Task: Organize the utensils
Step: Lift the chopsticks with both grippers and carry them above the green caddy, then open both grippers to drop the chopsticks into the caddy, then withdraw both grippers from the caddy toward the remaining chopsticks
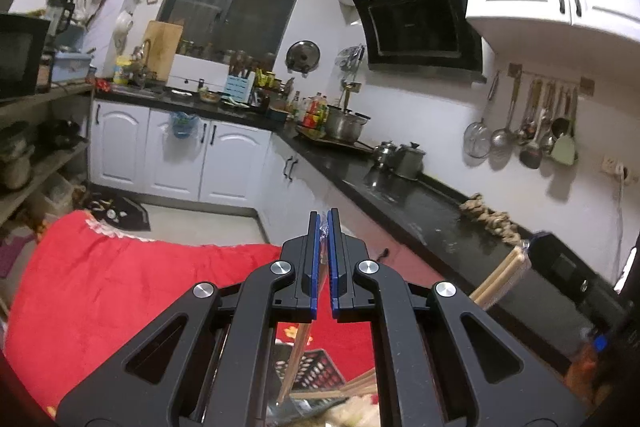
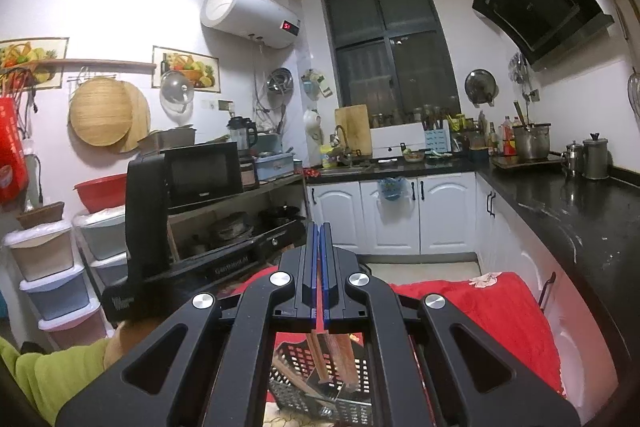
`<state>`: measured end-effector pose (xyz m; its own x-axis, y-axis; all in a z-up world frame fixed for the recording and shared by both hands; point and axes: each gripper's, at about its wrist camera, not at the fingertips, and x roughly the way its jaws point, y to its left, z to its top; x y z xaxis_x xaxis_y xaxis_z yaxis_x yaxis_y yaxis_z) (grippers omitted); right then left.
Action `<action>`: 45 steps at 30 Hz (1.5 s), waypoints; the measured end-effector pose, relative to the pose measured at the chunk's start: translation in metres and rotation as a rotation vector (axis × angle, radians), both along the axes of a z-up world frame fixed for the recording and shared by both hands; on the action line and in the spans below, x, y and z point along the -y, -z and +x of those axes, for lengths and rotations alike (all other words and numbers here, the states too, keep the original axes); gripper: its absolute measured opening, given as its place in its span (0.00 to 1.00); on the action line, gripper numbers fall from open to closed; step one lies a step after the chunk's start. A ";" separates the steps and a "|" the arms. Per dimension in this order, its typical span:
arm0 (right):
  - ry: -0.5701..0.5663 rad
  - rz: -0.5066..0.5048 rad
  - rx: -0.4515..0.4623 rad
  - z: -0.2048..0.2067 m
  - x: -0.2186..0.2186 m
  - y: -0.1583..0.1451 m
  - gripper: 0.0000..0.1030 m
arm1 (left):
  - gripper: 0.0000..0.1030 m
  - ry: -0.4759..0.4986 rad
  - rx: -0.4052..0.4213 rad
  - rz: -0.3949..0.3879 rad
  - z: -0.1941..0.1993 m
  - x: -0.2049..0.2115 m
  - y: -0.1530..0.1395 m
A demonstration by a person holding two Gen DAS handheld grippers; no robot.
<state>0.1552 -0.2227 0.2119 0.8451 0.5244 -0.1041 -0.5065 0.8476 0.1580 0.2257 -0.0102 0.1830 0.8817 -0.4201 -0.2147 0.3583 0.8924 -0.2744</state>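
My left gripper point(image 1: 324, 221) is shut on a clear plastic wrapper point(image 1: 323, 227) whose edge shows between the blue pads. Wooden chopsticks point(image 1: 294, 359) hang below it, over a black perforated basket point(image 1: 316, 367). My right gripper point(image 2: 319, 231) is shut on a bundle of brown wooden chopsticks point(image 2: 344, 363) that hangs down under the jaws, over the black basket point(image 2: 296, 351). In the left wrist view, the right gripper's body point(image 1: 560, 267) shows at the right, with chopsticks point(image 1: 500, 279) under it. Both grippers are held high above a red cloth point(image 1: 120, 279).
A black countertop point(image 1: 420, 203) runs along the right with pots point(image 1: 404, 159) and ginger roots point(image 1: 488, 217). Ladles hang on the wall point(image 1: 532, 123). White cabinets point(image 2: 396, 215) stand ahead. A shelf with a microwave point(image 2: 200, 171) and storage drawers point(image 2: 52, 267) is at the left.
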 end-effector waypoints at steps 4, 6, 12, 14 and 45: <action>0.009 0.000 -0.031 0.018 0.000 0.008 0.02 | 0.01 -0.037 0.004 0.027 0.007 -0.001 0.007; 0.018 -0.003 -0.051 0.028 0.000 0.014 0.02 | 0.01 -0.053 0.008 0.032 0.009 -0.001 0.010; 0.003 -0.004 -0.112 0.046 -0.004 0.031 0.02 | 0.02 -0.076 0.018 0.034 0.014 -0.005 0.022; 0.001 -0.004 -0.138 0.050 -0.006 0.038 0.02 | 0.01 -0.078 0.015 0.041 0.016 -0.005 0.026; 0.095 -0.137 -0.217 0.042 -0.008 0.071 0.41 | 0.44 -0.033 -0.075 0.082 0.009 -0.008 0.061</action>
<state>0.1969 -0.2144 0.1405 0.8399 0.4123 -0.3530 -0.3906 0.9107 0.1344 0.2347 -0.0018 0.1223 0.8750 -0.3692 -0.3132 0.3094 0.9239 -0.2250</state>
